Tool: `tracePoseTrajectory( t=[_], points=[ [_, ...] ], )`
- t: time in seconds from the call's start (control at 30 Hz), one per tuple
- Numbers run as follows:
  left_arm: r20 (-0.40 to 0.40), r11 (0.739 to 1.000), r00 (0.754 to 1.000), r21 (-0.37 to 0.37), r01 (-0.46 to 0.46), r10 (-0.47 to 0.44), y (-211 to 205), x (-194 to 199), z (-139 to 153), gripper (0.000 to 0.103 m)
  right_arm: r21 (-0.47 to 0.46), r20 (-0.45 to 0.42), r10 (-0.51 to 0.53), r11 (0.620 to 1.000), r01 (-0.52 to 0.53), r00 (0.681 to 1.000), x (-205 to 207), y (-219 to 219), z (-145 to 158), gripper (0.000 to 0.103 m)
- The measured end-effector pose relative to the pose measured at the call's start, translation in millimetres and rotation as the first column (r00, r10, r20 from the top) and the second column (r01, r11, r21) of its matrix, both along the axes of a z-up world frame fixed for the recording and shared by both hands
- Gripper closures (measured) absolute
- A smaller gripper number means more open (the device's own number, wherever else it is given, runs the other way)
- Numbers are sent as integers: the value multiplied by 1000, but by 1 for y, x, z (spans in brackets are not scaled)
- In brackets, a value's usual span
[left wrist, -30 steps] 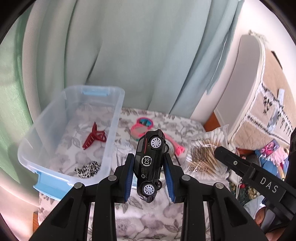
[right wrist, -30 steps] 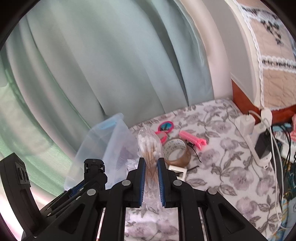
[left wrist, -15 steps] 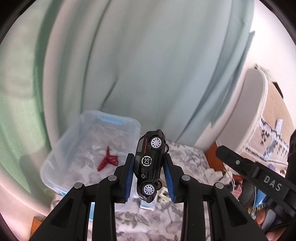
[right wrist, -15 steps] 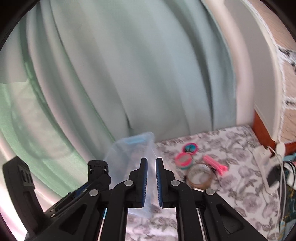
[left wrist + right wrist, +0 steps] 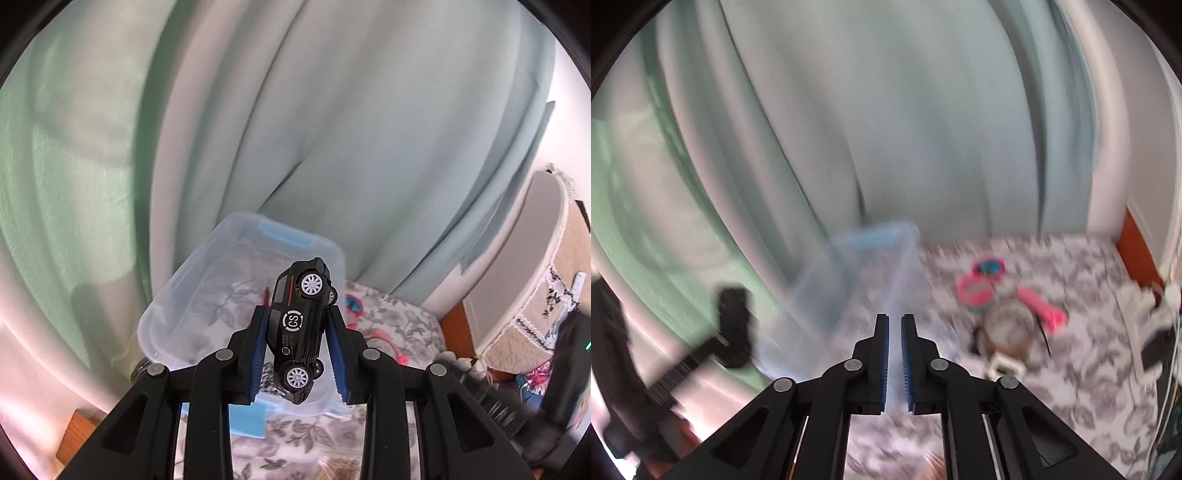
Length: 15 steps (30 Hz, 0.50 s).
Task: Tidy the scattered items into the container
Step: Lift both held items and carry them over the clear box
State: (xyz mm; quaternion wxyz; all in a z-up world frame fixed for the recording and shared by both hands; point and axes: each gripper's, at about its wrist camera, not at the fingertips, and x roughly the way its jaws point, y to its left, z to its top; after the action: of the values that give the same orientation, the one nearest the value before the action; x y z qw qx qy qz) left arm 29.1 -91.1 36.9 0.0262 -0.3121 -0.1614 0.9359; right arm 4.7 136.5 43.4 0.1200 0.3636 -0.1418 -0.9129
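My left gripper [image 5: 296,314] is shut on a black toy car [image 5: 300,328] with white wheels, held nose down in the air. Behind the car stands the clear plastic bin [image 5: 207,291] with blue handles. A bit of a red hair clip [image 5: 265,293] shows inside the bin. In the blurred right wrist view, my right gripper [image 5: 894,319] is shut with only a thin gap, and no item shows between its pads. It hovers over the flowered cloth, in front of the bin [image 5: 857,273]. A tan patch of cotton swabs [image 5: 934,461] shows at the bottom edge under it.
Right of the bin on the flowered cloth [image 5: 1071,369] lie pink round compacts [image 5: 975,291], a tape roll [image 5: 1010,328], a pink clip [image 5: 1039,306] and a small white piece [image 5: 1006,365]. Chargers and cables [image 5: 1145,332] sit at the far right. Green curtains hang behind.
Both grippers drew back and swung left, so the bin now sits straight ahead. The cotton swab bag seen between the right fingers a second ago no longer shows there. The car stays gripped.
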Motion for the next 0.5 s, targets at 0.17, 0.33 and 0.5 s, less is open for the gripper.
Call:
tracePoseTrajectory(
  t=[0.17, 0.33, 0.5],
  points=[
    [53, 1000, 999, 24, -13, 12, -9, -8, -26, 71, 46, 229, -37, 999, 27, 973, 6, 9, -78, 87],
    [90, 999, 996, 36, -12, 9, -8, -17, -44, 71, 6, 396, -51, 999, 53, 917, 22, 19, -139, 49],
    [99, 999, 995, 40, -6, 2, -11, -21, -43, 71, -12, 478, -16, 1000, 24, 878, 23, 11, -168, 36]
  ],
)
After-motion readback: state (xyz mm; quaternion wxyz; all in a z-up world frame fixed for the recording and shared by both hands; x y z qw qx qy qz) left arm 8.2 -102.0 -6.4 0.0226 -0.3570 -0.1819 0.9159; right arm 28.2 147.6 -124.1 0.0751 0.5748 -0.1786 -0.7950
